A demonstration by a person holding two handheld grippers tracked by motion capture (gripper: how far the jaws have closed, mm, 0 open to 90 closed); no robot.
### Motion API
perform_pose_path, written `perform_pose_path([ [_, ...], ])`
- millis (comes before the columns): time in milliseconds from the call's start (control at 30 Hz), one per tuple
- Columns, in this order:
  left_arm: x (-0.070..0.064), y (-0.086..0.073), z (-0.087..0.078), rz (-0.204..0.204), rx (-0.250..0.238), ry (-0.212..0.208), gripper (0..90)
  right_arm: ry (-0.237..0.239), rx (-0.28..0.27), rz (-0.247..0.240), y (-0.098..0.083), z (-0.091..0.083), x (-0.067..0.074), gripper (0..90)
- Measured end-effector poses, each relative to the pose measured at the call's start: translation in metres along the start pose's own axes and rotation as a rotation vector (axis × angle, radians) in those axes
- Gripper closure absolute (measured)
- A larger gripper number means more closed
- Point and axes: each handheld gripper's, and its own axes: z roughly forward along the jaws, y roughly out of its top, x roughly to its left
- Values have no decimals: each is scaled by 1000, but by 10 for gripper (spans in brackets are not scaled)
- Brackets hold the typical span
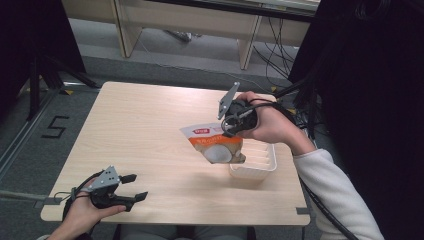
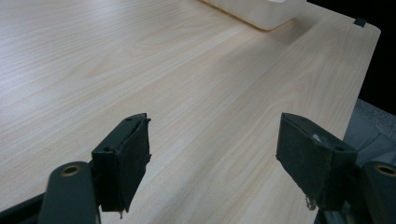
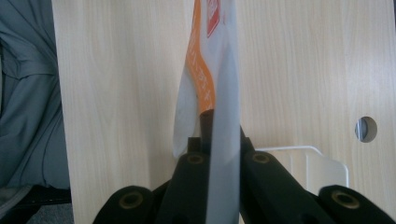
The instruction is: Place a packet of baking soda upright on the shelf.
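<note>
High view: right tool (image 1: pixel 231 126) grips pouch (image 1: pixel 215 143) above tray (image 1: pixel 270 165); left tool (image 1: pixel 136 187) gapes near table edge (image 1: pixel 175 221).

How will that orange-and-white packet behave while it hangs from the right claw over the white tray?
Likely floppy: the orange-and-white packet is pinched by one thin edge in the right claw and sags below it. Probably light, since that small pinch carries it. Its glossy film looks slippery, so it may swing or slip on the way to the white tray.

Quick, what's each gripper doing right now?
Left gripper: open, holding nothing, over the light wooden table.
Right gripper: shut on the orange-and-white plastic food pouch, lifted above the white plastic tray.
</note>
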Motion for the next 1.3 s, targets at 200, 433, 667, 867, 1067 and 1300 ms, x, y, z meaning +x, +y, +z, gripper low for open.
perform_pose_path([
  [200,1,0,0,19,1,2,252,-4,7,26,-7,-4,-1,900],
  [433,1,0,-1,18,2,0,252,-7,20,35,-13,-8,-3,900],
  [667,1,0,-1,14,2,0,252,-13,20,54,-20,-12,-4,900],
  [867,1,0,0,4,4,-2,252,-22,31,54,-24,-15,-5,900],
  [1067,1,0,0,-4,3,-2,251,-9,27,39,-27,-15,-6,900],
  [1300,0,0,0,0,3,-1,251,-4,58,83,-32,-15,-3,900],
])
